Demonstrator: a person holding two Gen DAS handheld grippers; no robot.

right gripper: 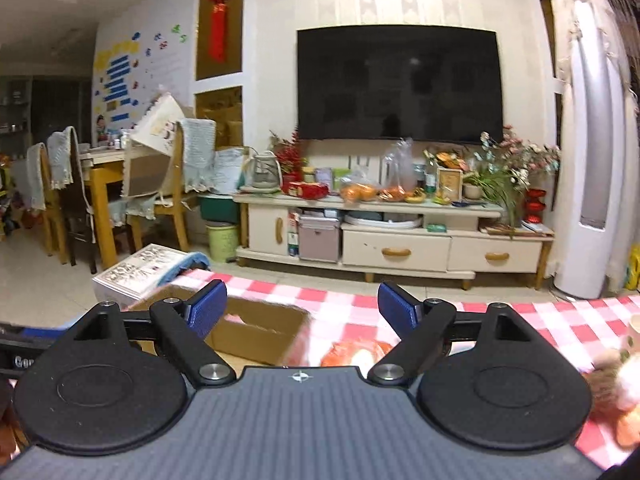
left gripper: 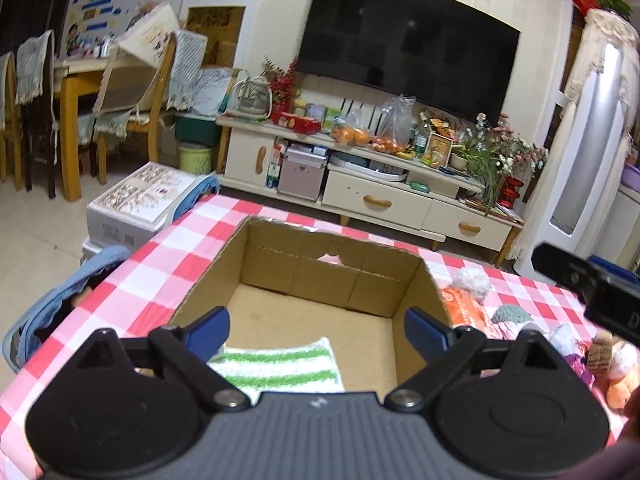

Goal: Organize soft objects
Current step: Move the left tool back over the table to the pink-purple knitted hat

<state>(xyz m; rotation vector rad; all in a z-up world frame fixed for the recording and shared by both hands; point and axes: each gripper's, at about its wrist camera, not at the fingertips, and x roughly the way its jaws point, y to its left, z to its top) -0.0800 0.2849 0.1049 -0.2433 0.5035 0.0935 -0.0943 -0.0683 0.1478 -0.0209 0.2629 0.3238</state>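
A cardboard box point(left gripper: 340, 256) stands open on the red-and-white checked tablecloth point(left gripper: 168, 256). A green-and-white striped cloth point(left gripper: 280, 368) lies flat on its floor at the near left. My left gripper point(left gripper: 316, 326) hangs over the box's near side, open, with nothing between its blue pads. Right of the box lie soft things: an orange packet point(left gripper: 464, 308), a white fluffy ball point(left gripper: 472, 282), a grey knitted piece point(left gripper: 510, 314) and plush toys point(left gripper: 616, 364). My right gripper point(right gripper: 302, 308) is open and empty above the table, with the box point(right gripper: 256, 332) ahead to its left. The orange packet point(right gripper: 356, 354) lies just under it.
The right gripper's black body point(left gripper: 592, 288) juts in at the right edge of the left wrist view. A white carton point(left gripper: 140, 200) and a blue bag point(left gripper: 60, 304) sit beside the table's left edge. A TV cabinet point(right gripper: 396, 240) crowded with goods stands beyond the table.
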